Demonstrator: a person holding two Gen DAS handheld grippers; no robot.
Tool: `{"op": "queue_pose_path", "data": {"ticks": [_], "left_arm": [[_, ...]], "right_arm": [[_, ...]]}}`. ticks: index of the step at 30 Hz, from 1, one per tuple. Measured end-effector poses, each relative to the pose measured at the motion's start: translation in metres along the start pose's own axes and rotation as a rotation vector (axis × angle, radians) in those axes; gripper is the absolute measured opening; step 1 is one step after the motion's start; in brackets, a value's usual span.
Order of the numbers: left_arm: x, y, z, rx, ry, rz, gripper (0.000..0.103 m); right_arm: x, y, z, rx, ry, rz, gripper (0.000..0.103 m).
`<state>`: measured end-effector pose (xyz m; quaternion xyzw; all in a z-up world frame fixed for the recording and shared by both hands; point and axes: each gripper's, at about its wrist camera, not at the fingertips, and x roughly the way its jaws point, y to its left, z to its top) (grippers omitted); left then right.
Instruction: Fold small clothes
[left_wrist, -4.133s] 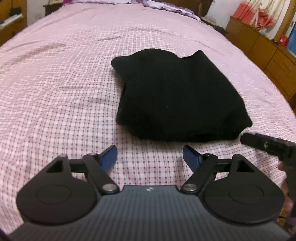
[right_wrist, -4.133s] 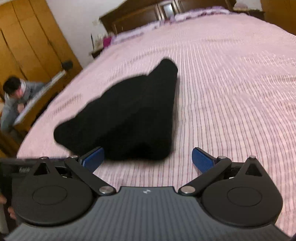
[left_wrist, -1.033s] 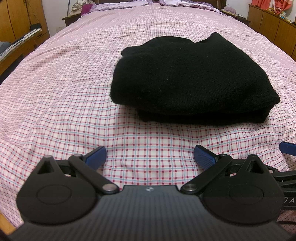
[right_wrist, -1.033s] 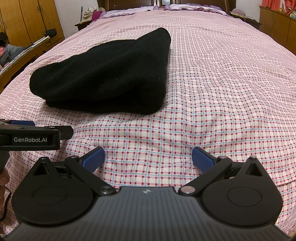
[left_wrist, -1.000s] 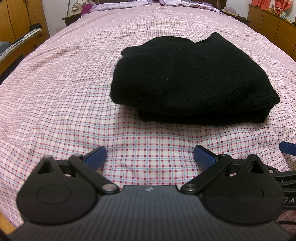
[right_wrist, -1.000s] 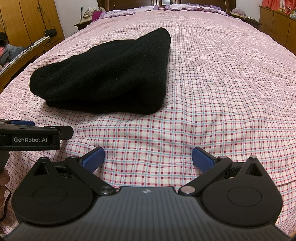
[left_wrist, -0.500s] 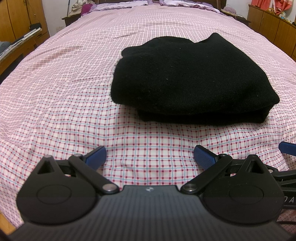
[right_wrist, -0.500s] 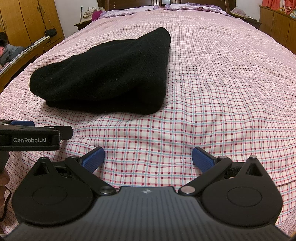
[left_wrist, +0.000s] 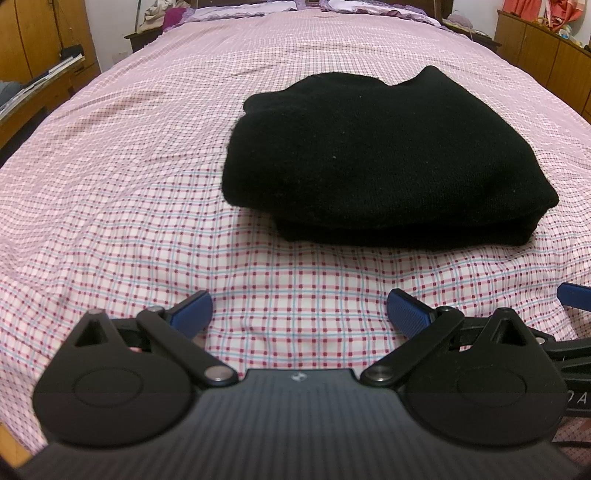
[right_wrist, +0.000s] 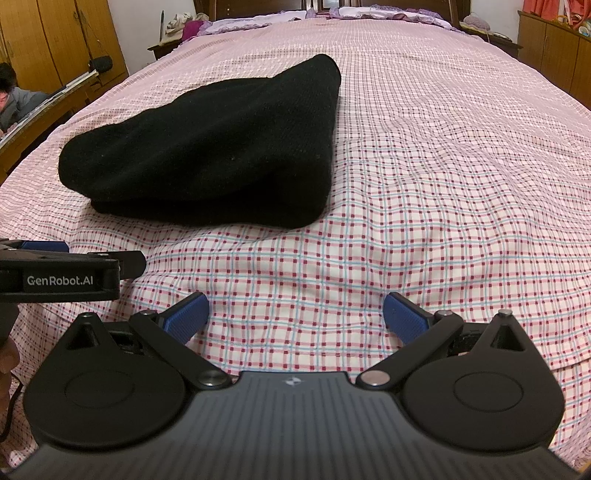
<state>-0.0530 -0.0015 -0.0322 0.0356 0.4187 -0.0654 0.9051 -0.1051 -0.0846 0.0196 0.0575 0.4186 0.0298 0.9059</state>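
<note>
White lettering "GenRobot.AI" on the black side of the left gripper (right_wrist: 66, 258), at the left edge of the right wrist view. Letters "OA" partly readable on a black part at the right edge of the left wrist view; rest cut off.

Folded black knit garment (left_wrist: 376, 162) in the upper centre-right of the left wrist view, flat on a pink, red and blue checked bed sheet (left_wrist: 110, 206). Same garment (right_wrist: 214, 155) in the upper left of the right wrist view.

Left gripper (left_wrist: 297, 308) at the bottom of its own view, blue-padded fingers (left_wrist: 192, 312) spread wide, holding nothing, garment ahead and apart from the tips. Right gripper (right_wrist: 295, 314) likewise spread wide and empty, garment ahead and to its left, not touching.

Wooden cabinets (right_wrist: 554, 44) at upper right; a seated person (right_wrist: 14, 103) at the far left edge.
</note>
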Motion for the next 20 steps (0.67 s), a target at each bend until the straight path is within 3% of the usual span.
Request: {"op": "queue_pose_path", "data": {"ticks": [20], "left_arm": [[-0.0015,-0.0002,-0.0011,0.000,0.001,0.001,0.103]], "right_arm": [[0.0000,0.0002,0.0009,0.000,0.000,0.001,0.103]]}}
